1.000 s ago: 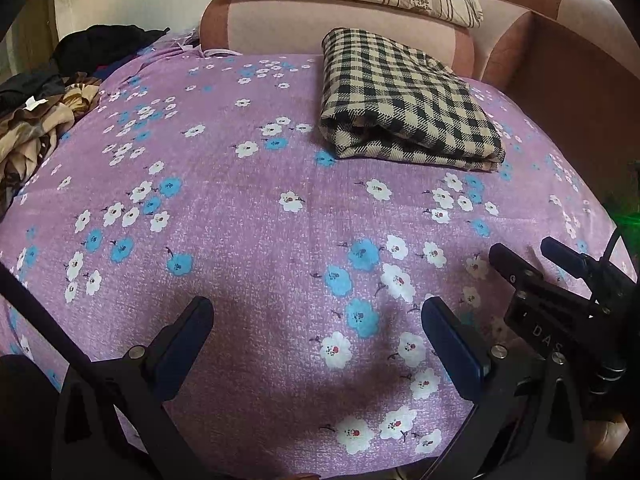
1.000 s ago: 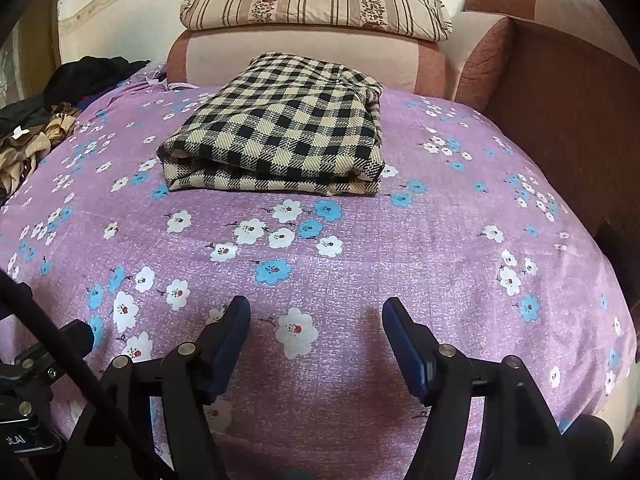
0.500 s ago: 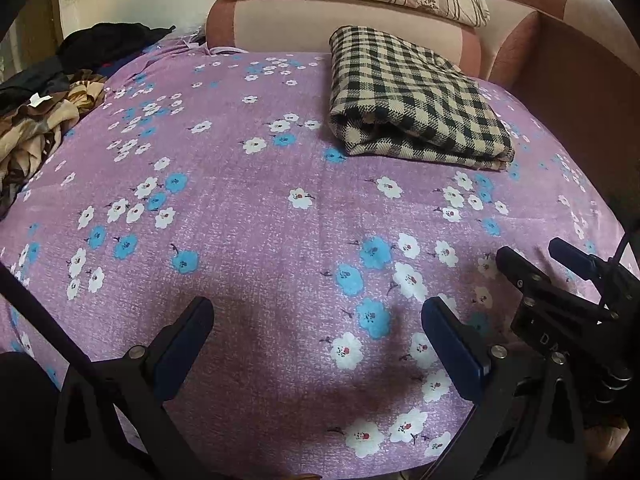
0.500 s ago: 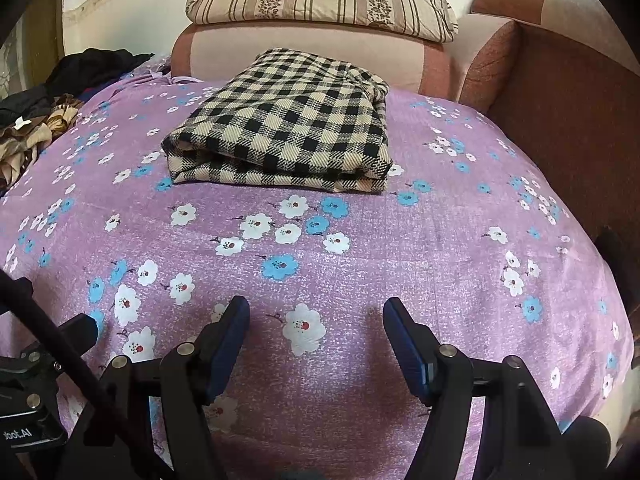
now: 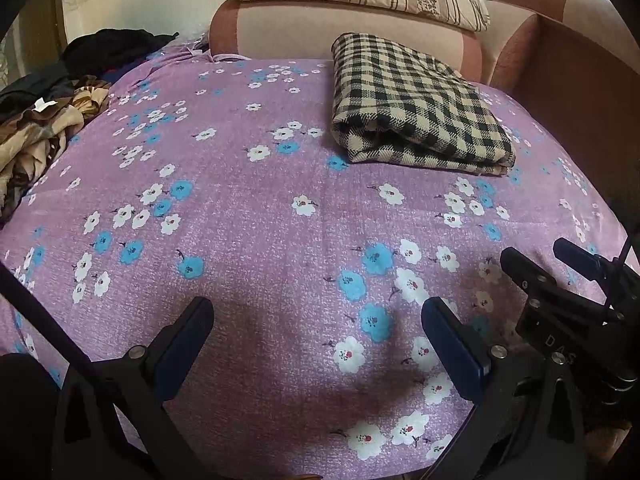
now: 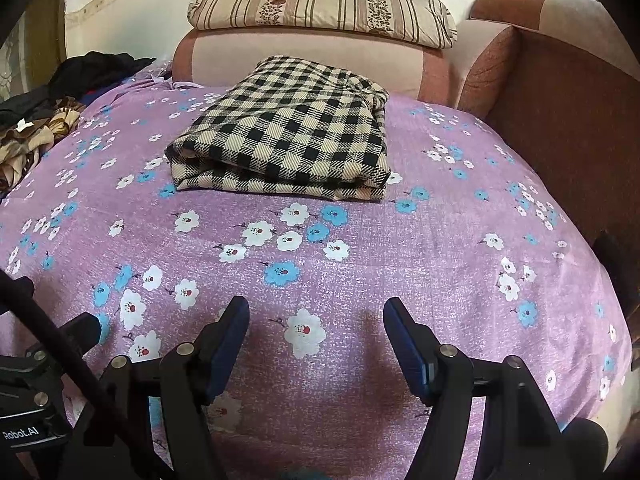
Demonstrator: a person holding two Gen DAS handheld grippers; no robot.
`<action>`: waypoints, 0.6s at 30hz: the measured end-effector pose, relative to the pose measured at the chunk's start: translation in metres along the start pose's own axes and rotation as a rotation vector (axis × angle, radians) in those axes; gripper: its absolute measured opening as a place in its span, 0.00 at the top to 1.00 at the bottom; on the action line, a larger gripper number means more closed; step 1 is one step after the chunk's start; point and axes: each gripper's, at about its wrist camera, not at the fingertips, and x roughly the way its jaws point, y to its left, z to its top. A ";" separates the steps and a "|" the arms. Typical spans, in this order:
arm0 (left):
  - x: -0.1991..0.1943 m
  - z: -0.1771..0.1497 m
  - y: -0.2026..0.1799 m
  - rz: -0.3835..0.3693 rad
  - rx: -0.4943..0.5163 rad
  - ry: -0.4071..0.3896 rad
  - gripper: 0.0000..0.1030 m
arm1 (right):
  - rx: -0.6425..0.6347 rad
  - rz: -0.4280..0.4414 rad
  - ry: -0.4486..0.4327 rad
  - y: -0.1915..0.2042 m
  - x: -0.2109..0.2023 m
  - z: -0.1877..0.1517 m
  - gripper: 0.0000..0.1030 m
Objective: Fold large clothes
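A black-and-cream checked garment [image 5: 416, 108] lies folded into a neat rectangle on the far right part of a purple flowered bed cover [image 5: 248, 216]; it also shows in the right wrist view [image 6: 288, 136]. My left gripper [image 5: 318, 312] is open and empty, low over the near part of the cover. My right gripper [image 6: 316, 312] is open and empty too, well short of the folded garment. The right gripper shows at the right edge of the left wrist view [image 5: 560, 264].
A heap of unfolded brown, tan and black clothes [image 5: 44, 120] lies at the far left of the bed. A striped pillow [image 6: 320, 4] rests on the pink headrest [image 6: 304, 52]. A brown sofa arm [image 6: 568, 112] bounds the right side.
Both grippers have drawn back and tilted down a little, so the folded garment sits slightly lower in both views. Both stay open and empty.
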 end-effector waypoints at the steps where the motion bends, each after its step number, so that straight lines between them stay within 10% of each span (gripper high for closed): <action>1: 0.000 0.000 0.000 0.002 0.001 -0.002 0.00 | 0.000 0.000 0.000 0.000 0.000 0.000 0.28; 18: 0.002 -0.002 -0.002 0.029 0.015 -0.013 0.00 | -0.050 -0.092 0.020 0.008 -0.002 0.001 0.28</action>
